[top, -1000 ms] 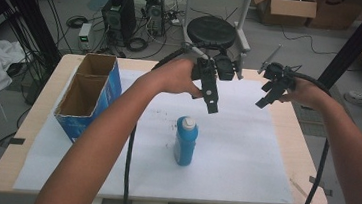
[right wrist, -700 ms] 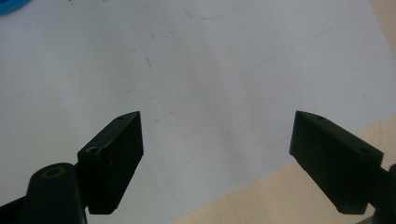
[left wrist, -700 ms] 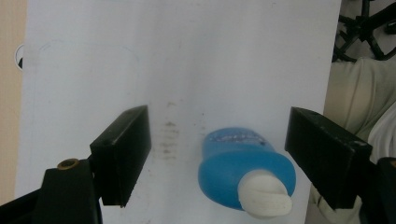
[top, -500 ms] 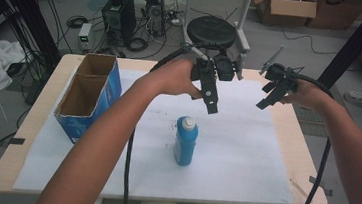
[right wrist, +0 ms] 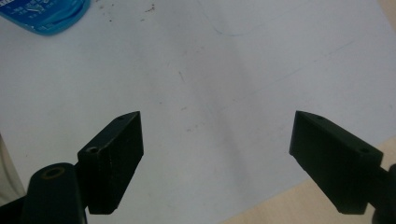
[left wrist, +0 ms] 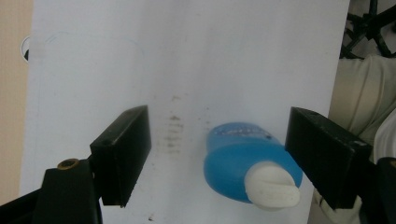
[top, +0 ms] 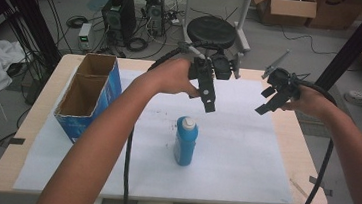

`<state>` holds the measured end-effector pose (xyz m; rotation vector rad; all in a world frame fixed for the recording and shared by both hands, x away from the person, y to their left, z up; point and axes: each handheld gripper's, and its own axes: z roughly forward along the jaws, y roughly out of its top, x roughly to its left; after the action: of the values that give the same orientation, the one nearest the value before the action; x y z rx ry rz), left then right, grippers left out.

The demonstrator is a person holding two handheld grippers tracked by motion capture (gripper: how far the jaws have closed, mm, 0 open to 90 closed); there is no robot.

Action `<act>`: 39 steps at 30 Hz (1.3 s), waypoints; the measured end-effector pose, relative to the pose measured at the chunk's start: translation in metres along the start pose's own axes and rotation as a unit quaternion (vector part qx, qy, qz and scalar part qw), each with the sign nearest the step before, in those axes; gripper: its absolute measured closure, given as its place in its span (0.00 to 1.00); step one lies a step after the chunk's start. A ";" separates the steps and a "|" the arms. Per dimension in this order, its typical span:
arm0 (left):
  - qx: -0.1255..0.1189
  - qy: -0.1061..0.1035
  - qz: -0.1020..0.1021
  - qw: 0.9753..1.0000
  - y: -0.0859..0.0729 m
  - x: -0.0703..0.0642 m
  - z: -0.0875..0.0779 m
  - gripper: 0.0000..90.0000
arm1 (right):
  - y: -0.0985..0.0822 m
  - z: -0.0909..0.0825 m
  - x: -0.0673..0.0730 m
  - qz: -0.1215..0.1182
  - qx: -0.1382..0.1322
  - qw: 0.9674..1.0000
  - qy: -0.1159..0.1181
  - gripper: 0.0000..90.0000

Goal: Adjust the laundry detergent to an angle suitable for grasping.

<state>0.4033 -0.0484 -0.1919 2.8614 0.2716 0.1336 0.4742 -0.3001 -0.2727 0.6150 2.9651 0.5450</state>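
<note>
A blue bottle [top: 185,143] with a white cap stands upright in the middle of the white paper sheet [top: 245,143]. My left gripper [top: 210,105] hangs above and just behind it, pointing down, jaws open. In the left gripper view the bottle [left wrist: 243,161] sits below and between the wide jaws, nearer the right one, untouched. My right gripper [top: 262,109] is held over the right part of the sheet, open and empty. In the right gripper view the bottle's base [right wrist: 44,16] shows at the top left corner.
A blue cardboard box [top: 89,95] with an open top stands at the left of the table. The wooden table edge [top: 309,159] runs along the right of the paper. A stool [top: 216,32], computer cases and cables lie on the floor behind the table.
The right hand has drifted a little to the right and slightly up. The left hand and the bottle have kept still.
</note>
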 end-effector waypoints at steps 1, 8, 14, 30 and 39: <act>0.000 0.000 0.000 1.000 0.000 0.000 0.000 0.26 | -0.001 0.000 0.002 -0.001 -0.001 1.000 0.000 0.19; 0.005 -0.002 -0.003 1.000 0.001 0.010 0.006 0.26 | -0.011 0.000 0.020 -0.006 -0.011 1.000 -0.001 0.19; 0.010 0.001 -0.004 1.000 0.003 0.015 0.010 0.26 | -0.026 0.000 0.034 0.007 -0.038 0.999 0.008 0.20; 0.020 0.001 -0.002 1.000 0.001 0.028 0.021 0.26 | -0.047 0.022 0.081 0.024 -0.097 0.995 -0.002 0.19; 0.021 -0.001 -0.001 1.000 0.000 0.031 0.023 0.27 | -0.064 0.037 0.095 0.055 -0.136 0.989 -0.014 0.18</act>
<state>0.4366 -0.0484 -0.2115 2.9026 0.2799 0.1263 0.3681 -0.3056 -0.3289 0.7526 2.7715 0.9207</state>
